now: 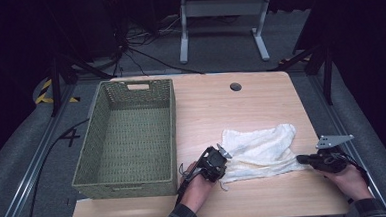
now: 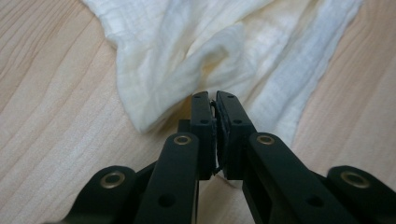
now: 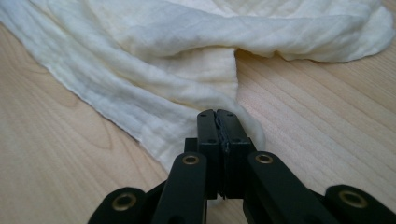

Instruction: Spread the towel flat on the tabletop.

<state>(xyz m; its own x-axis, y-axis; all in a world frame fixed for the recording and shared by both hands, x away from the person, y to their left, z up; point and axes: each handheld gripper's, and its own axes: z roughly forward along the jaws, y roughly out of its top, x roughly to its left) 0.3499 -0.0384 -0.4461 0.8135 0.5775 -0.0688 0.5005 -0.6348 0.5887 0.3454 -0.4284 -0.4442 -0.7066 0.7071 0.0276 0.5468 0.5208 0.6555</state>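
On the near half of the bench: a rumpled cream-white muslin cloth (image 1: 260, 152) lies flat on the pale wooden bench (image 1: 260, 100), just right of the green woven rectangular basket (image 1: 127, 137).
Left gripper (image 1: 222, 159): at the cloth's near-left corner, jaws pinched together with a thin edge of the cloth (image 2: 196, 56) caught between them.
Right gripper (image 1: 301, 159): at the cloth's near-right corner, jaws likewise clamped on a sliver of the cloth (image 3: 187, 60).
Key relation: the cloth stretches between the two grippers and away from both, toward the far side of the bench; each hand is nearest its own corner.
Long axis of the cloth: left to right across the bench, roughly square to the basket's long side.
Basket from the cloth: to the left, open and empty, its near-right corner close to the left gripper.
Judgement: a lift by both corners looks ready; the left hand has the shorter way to the basket.
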